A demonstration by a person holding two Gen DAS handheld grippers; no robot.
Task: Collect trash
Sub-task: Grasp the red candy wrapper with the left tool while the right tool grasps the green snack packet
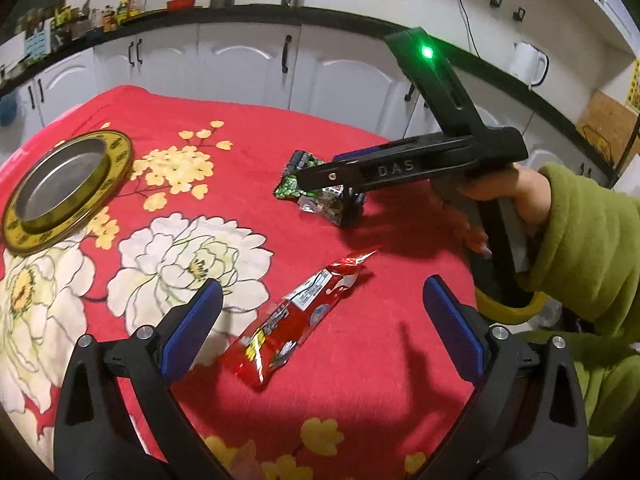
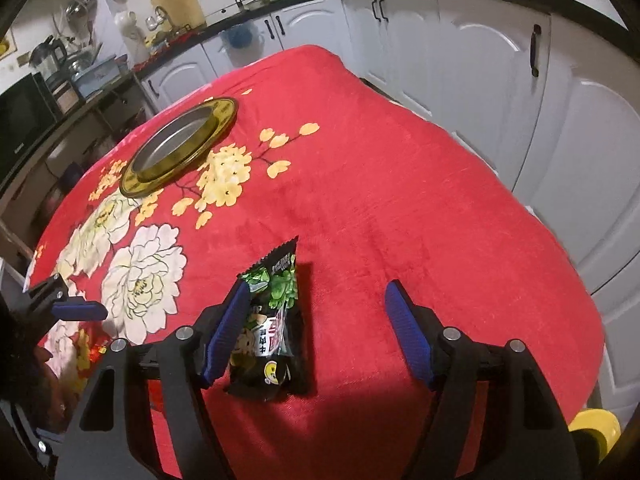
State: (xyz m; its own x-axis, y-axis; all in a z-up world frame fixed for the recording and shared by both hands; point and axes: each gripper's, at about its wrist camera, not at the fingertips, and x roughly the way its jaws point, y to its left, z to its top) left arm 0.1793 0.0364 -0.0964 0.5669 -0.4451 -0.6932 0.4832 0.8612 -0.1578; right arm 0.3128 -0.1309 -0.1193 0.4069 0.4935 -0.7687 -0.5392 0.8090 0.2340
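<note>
A red snack wrapper (image 1: 298, 316) lies on the red flowered cloth between the open jaws of my left gripper (image 1: 320, 320), nearer the left pad. A black and green snack packet (image 2: 272, 320) lies between the open jaws of my right gripper (image 2: 316, 332), against its left pad (image 2: 228, 332). In the left wrist view the right gripper (image 1: 344, 192) hovers low over that packet (image 1: 316, 194). A round gold-rimmed metal tin (image 1: 66, 188) sits at the table's left, also in the right wrist view (image 2: 180, 146). Neither gripper holds anything.
The table is covered by a red cloth (image 2: 400, 200) with white and yellow flowers. White kitchen cabinets (image 2: 500, 60) and a dark counter with jars stand behind. The left gripper (image 2: 68, 308) shows at the left edge of the right wrist view.
</note>
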